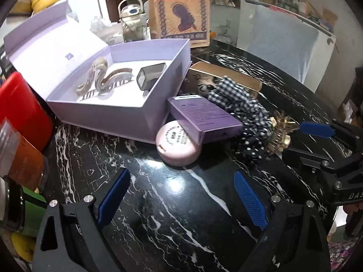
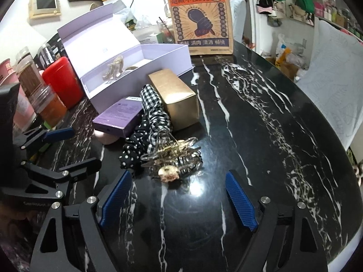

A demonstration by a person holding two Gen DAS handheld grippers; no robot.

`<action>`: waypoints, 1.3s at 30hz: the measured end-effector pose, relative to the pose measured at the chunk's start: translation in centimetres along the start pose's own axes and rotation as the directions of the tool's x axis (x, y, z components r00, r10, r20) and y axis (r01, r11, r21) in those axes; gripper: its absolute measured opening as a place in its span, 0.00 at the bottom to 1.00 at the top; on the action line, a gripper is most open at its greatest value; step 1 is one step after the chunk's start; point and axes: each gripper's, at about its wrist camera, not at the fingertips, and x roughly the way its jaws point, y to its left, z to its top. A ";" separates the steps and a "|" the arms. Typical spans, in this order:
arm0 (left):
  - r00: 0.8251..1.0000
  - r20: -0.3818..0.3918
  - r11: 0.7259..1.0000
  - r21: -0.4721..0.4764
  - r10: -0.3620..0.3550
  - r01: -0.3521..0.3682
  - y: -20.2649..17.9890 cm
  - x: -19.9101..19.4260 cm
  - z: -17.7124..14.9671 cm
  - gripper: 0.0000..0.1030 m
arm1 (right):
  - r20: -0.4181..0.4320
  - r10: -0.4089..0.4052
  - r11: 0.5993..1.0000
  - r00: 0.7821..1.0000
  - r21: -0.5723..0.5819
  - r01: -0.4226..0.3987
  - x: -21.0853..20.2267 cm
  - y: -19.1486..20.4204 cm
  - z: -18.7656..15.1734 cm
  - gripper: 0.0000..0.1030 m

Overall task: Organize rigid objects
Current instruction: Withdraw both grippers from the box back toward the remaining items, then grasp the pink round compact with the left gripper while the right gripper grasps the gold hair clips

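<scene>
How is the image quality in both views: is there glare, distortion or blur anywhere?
Left wrist view: a bright glare patch on the table just below the pink compact; the edges bend from the fisheye, and the corners are black. Right wrist view: softer glare on the marble near the gold clip; the paper bag leans from distortion, and its print stays readable.

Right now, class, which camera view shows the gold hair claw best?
The right wrist view: the gold hair claw lies whole and near, ahead of the open right gripper. The left wrist view catches only part of it behind the scrunchies.
</scene>
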 end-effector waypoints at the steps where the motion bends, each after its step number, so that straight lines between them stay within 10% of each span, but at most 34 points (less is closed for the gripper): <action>1: 1.000 -0.003 1.000 -0.009 -0.009 0.009 0.3 0.2 0.1 0.91 | 0.000 0.003 1.000 1.000 0.001 -0.003 0.1 0.0 0.1 0.85; 16: 0.995 0.046 0.994 -0.049 -0.093 0.096 1.5 2.5 2.3 0.91 | -0.015 -0.006 1.000 1.000 0.019 0.007 1.6 -0.2 1.7 0.85; 19: 0.993 0.055 0.994 -0.032 -0.103 0.105 0.9 2.7 2.6 0.74 | -0.016 0.009 0.999 1.000 0.036 -0.009 1.7 -0.3 1.7 0.85; 27: 0.994 0.047 0.990 -0.094 -0.097 0.102 1.5 3.0 2.4 0.49 | -0.005 0.044 0.998 0.999 0.037 -0.044 1.5 -0.2 1.5 0.58; 39: 0.989 0.046 0.989 -0.049 -0.140 0.142 -0.7 1.5 0.7 0.49 | 0.014 0.029 0.999 0.999 0.023 -0.029 0.4 -0.2 0.2 0.41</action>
